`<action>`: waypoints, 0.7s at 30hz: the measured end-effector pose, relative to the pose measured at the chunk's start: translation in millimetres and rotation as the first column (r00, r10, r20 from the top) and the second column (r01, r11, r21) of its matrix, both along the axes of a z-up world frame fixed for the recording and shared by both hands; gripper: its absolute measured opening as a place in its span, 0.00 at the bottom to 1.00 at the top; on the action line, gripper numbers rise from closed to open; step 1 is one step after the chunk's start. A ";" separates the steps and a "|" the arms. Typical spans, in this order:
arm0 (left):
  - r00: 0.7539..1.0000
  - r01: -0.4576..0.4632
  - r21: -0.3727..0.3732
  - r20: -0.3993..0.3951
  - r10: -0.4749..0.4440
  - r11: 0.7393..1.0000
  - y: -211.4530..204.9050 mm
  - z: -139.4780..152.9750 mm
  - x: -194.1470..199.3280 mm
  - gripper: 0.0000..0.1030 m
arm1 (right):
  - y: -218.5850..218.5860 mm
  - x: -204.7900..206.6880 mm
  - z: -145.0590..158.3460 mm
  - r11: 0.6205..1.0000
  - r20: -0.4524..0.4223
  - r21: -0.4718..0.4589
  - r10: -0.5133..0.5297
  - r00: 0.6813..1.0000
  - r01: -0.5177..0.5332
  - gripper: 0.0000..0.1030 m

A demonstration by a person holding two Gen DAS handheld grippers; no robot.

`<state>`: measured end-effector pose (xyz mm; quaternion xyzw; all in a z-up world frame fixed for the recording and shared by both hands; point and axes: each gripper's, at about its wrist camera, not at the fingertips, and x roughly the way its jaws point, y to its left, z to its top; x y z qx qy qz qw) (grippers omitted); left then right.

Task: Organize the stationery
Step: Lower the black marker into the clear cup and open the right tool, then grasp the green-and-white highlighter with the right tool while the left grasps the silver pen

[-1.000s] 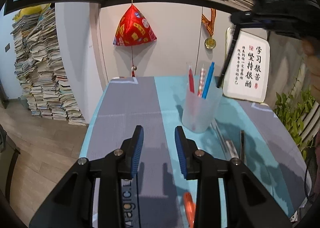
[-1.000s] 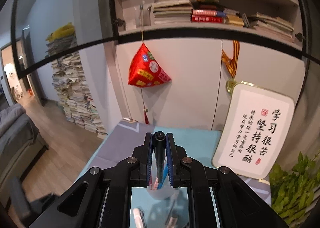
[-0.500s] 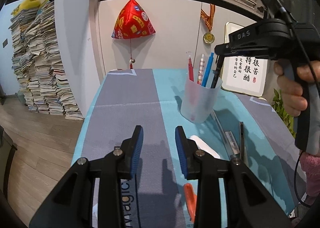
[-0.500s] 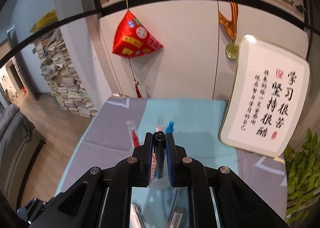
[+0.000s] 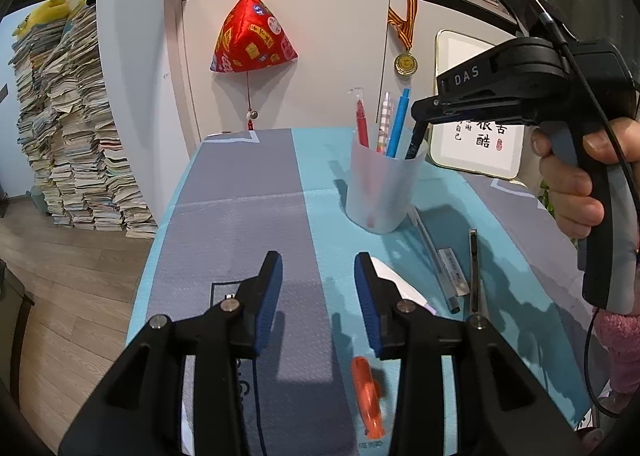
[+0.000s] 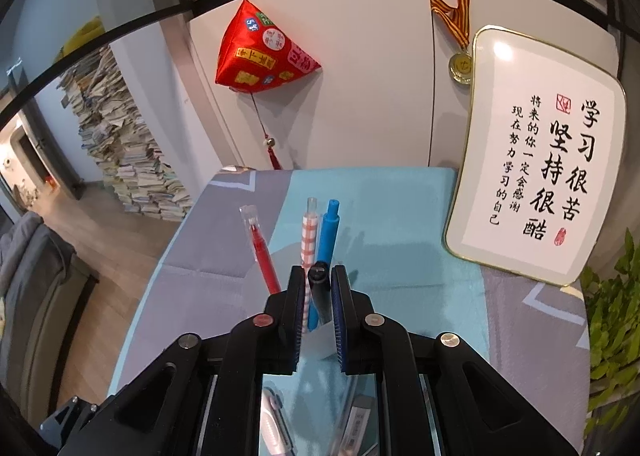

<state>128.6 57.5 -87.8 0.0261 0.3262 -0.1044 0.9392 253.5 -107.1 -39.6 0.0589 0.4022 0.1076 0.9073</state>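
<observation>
A translucent pen cup (image 5: 380, 191) stands on the table and holds a red pen (image 5: 362, 123), a checked pen (image 5: 383, 121) and a blue pen (image 5: 399, 121). My right gripper (image 6: 318, 282) is shut on a black pen (image 6: 320, 290), whose lower end dips into the cup (image 5: 412, 143). My left gripper (image 5: 318, 288) is open and empty, low over the table in front of the cup. An orange pen (image 5: 368, 396), a white item (image 5: 394, 280), a clear pen (image 5: 434, 252) and a dark slim tool (image 5: 474, 268) lie on the table.
A framed calligraphy sign (image 6: 540, 183) leans at the table's far right. A red pyramid ornament (image 5: 252, 39) and a medal (image 5: 405, 63) hang on the wall behind. A green plant (image 6: 612, 316) is at the right, and paper stacks (image 5: 68, 123) stand on the floor at left.
My right gripper has come down with the black pen over the cup, and the pen's tip now sits inside it. My left gripper stays open and has shifted only slightly.
</observation>
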 end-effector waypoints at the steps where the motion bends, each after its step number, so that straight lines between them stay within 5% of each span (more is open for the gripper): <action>1: 1.000 0.000 0.003 0.001 0.000 1.000 -0.8 0.1 -0.6 0.37 | -1.1 -1.5 0.0 1.000 -0.003 0.002 0.002 1.000 -0.002 0.13; 9: 1.000 0.002 0.008 -0.013 -0.002 1.000 -4.7 -3.2 -1.7 0.39 | -20.1 -39.6 -6.2 0.998 -0.026 -0.050 0.023 0.999 -0.024 0.13; 14: 0.999 0.033 0.022 -0.027 -0.032 0.999 -17.2 -7.5 -4.1 0.39 | -40.9 -66.5 -45.7 0.989 -0.132 -0.146 -0.028 0.991 0.008 0.13; 21: 0.996 0.082 0.051 -0.042 -0.080 0.995 -37.0 -12.8 -10.1 0.39 | -56.2 -85.0 -85.3 0.994 -0.249 -0.109 -0.033 0.968 0.006 0.13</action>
